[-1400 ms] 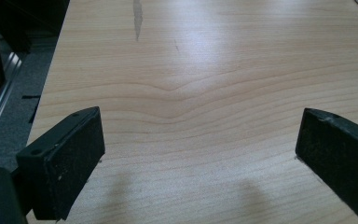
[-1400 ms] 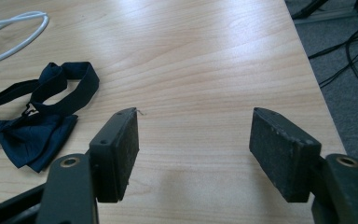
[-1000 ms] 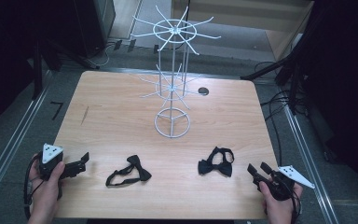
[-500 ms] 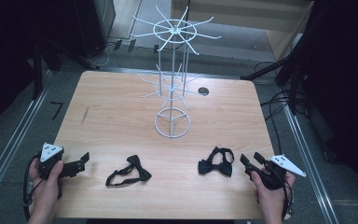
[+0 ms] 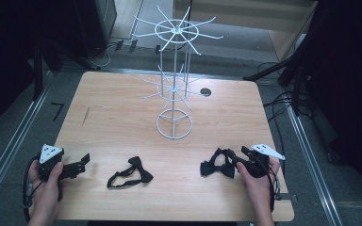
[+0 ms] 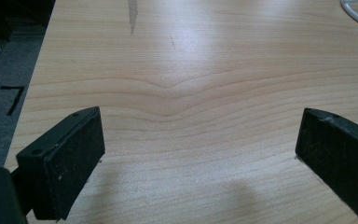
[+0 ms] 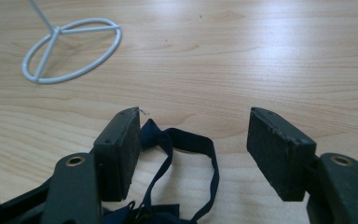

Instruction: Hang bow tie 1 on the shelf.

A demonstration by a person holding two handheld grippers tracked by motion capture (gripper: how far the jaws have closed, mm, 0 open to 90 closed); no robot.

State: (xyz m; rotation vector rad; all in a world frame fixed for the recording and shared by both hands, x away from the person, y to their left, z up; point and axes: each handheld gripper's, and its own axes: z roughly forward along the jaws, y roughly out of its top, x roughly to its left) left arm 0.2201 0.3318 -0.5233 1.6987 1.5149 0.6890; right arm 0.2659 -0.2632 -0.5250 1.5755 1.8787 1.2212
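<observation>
Between the parted jaws of the right gripper lies a loop of dark strap — part of the right bow tie, which sits on the table near its front edge, right of centre. The jaws stand open and have just been widening slightly; neither pad presses the fabric, though the strap runs close against the left-hand one in the right gripper view. My worry is that closing here would pinch only that thin strap, not the knot, so the tie could dangle, swing or slip free when lifted toward the white wire rack. Most of the bow itself sits below and just in front of the jaws. Well apart, the left gripper hovers open over bare wood, with the other bow tie lying beside it — untouched.
</observation>
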